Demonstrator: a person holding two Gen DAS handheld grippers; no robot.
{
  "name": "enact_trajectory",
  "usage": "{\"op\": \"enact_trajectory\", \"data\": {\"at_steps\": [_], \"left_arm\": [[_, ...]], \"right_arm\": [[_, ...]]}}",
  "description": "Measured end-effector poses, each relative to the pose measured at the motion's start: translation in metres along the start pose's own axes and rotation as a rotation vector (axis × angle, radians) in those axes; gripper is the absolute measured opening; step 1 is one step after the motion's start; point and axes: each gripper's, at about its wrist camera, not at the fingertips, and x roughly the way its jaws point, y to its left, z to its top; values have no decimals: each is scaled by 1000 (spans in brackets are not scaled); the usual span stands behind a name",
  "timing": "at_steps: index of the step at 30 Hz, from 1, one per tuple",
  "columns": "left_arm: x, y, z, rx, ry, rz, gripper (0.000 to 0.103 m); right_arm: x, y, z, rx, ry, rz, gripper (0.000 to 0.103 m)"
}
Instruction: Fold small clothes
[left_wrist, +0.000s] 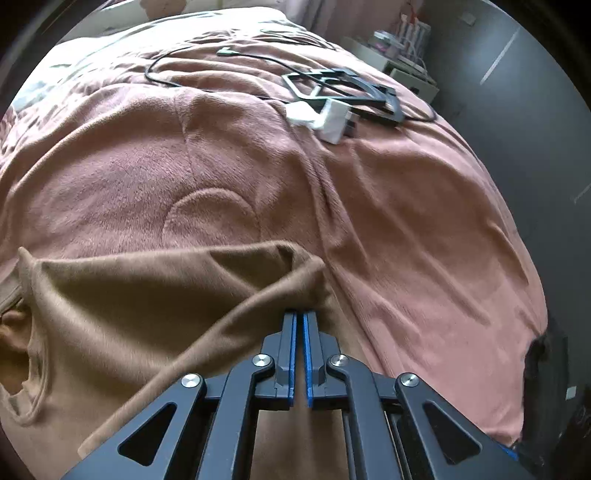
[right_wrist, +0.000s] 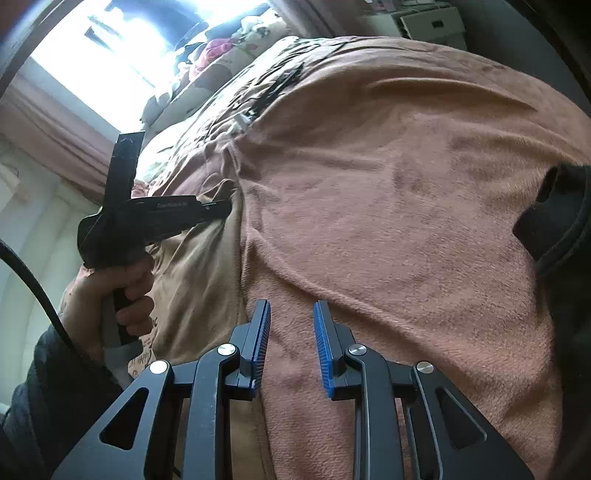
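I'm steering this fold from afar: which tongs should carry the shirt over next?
Left. The left tongs are already shut on a pulled-up fold of the brown shirt. The right tongs are open and empty over the pink blanket, beside the shirt's edge, so they would need to grip first.

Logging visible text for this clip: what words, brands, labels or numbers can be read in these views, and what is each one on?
Pale lettering on the side of the left gripper, in the right wrist view: a brand-like word, too blurred to read.
Dark handwritten-style print on the tan shirt, low near the hand: looks like "HAPPY", the rest unreadable.
Left wrist view: no text readable; the white charger block shows none.
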Motion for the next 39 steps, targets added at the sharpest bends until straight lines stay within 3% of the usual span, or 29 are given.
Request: {"op": "enact_trajectory", "data": {"at_steps": [9, 19, 21, 23, 25, 29, 33, 35, 39], "left_arm": [[7, 0, 19, -16, -3, 16, 2], [-56, 5, 5, -4, -17, 35, 7], [-73, 10, -4, -10, -26, 41, 17], [-88, 14, -11, -11, -35, 58, 42], [-106, 16, -19, -9, -55, 75, 52], [-140, 24, -37, -27, -77, 70, 58], [-188, 33, -58, -19, -116, 74, 66], [-217, 38, -69, -14, -152, 71, 78], [-273, 51, -92, -11, -222, 89, 100]], "right_arm": [[-6, -7, 3, 25, -9, 1, 20], [-28, -7, 8, 43, -40, 18, 28], [-34, -3, 6, 39, -46, 19, 40], [-43, 5, 4, 26, -57, 25, 48], [-50, 13, 3, 4, -68, 22, 57], [-67, 36, -3, -47, -81, -8, 80], [-82, 70, -14, -124, -79, -71, 87], [-90, 88, -19, -154, -82, -87, 95], [-107, 121, -31, -208, -111, -136, 102]]}}
